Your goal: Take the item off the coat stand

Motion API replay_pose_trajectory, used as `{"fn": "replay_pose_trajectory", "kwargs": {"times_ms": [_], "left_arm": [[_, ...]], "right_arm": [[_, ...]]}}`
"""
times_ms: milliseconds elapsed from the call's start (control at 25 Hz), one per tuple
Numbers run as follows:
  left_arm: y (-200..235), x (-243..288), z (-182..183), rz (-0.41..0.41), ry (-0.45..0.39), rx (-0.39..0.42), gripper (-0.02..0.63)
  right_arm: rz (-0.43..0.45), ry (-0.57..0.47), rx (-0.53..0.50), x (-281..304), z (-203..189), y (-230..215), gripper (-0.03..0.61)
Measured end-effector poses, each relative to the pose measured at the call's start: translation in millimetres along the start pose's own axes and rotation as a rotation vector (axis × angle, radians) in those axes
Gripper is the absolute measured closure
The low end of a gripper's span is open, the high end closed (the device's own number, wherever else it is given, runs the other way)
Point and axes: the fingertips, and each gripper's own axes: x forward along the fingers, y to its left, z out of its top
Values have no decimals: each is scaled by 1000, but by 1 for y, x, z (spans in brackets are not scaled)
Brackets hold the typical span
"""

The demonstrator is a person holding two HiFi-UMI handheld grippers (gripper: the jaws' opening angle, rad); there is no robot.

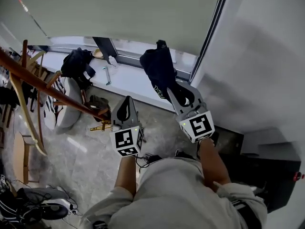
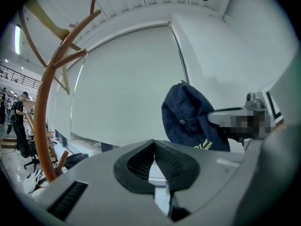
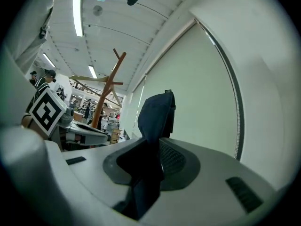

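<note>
Two tools are showing in the head view, both to the right of the wooden coat stand (image 1: 28, 73), which is slanting across the far left of that view with its curved pegs spreading out. Beyond the stand's foot a dark bag (image 1: 76, 63) is sitting on a pale sill (image 1: 128, 78) under the white blind (image 1: 119, 13).

Just right of the stand's lower pole, the left tool (image 1: 127, 100) is pointing level. In the left gripper view its jaws are resting together with nothing between them (only the ribbed pads (image 2: 170, 162) meeting at the tip), and the stand (image 2: 44, 102) is rising at the left edge of that picture.

Further right, well apart from the stand, the navy cap (image 1: 159, 68) is hanging in the air clear of every peg, in front of the sill. The right tool (image 1: 172, 88) is holding it. In the right gripper view the jaws are standing narrow and pinching the cap (image 3: 157, 112), whose dark cloth is rising up between them, while the stand (image 3: 109, 86) is showing small and distant at the left.

In the left gripper view the cap (image 2: 188, 117) is showing its crown button and some yellow lettering, too small to read. Farthest right of the stand, a plain white wall (image 1: 257, 56) is filling the head view.
</note>
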Motion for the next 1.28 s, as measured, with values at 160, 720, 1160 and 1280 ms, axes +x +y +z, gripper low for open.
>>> {"fn": "replay_pose_trajectory", "kwargs": {"times_ms": [160,720,1160,1280], "left_arm": [[-8,-9,-6,-29,5,-19,603],[-34,-12,-3,-73,-25,-6,603],[-30,-23,0,-47,-35,-5,603],[-31,-27,1,-45,-35,-2,603]], "right_arm": [[-67,24,11,-27,-13,-3,502],[-86,30,11,-45,-20,-5,502],[-80,13,8,-45,-14,-2,502],[-70,15,2,-46,-13,2,502]]}}
